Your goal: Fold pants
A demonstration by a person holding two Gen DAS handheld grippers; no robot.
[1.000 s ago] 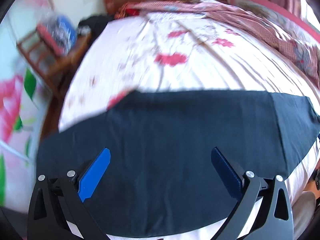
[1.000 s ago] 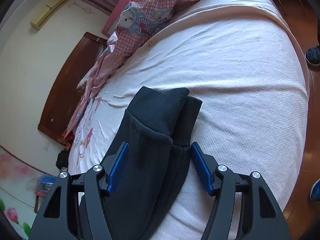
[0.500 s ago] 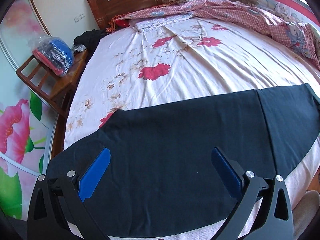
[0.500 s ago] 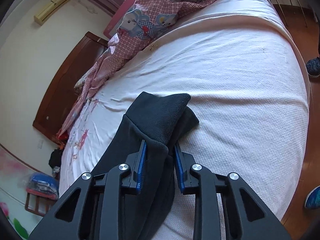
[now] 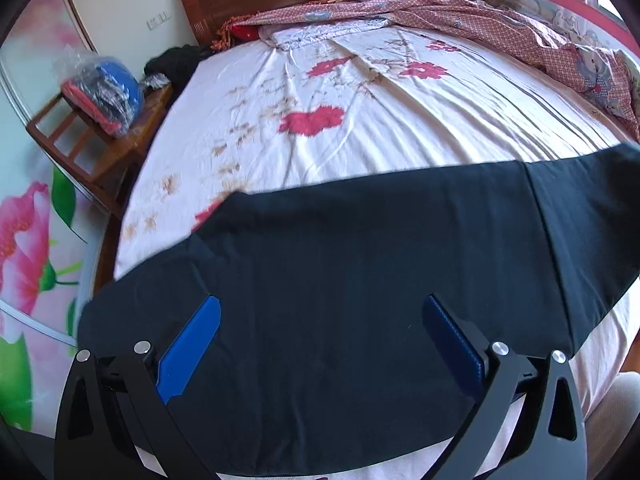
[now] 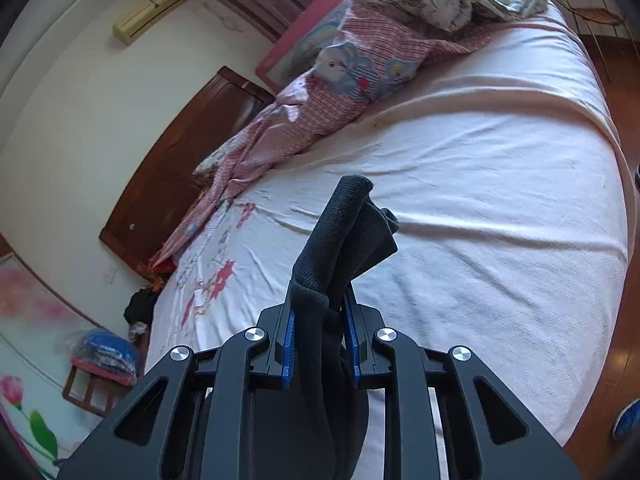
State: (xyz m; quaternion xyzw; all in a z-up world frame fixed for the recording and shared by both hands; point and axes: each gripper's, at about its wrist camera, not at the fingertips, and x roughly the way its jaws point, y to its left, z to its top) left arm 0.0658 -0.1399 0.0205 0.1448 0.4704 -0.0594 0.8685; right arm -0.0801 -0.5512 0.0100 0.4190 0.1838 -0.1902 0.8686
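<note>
— Cuffs [image 6: 344,236] are pinched now: our right gripper [image 6: 320,344] is closing on them, where a second ago it straddled them.

— Good. Pants [image 5: 360,280] lie across the bed [image 5: 400,92]; left gripper [image 5: 320,340] hovers spread wide. We fold next.

Left gripper [image 5: 320,340]: black angular arms, silver screws, blue pads.
Right gripper [image 6: 320,344]: black linkage frame, silver screws, blue pads.
</note>
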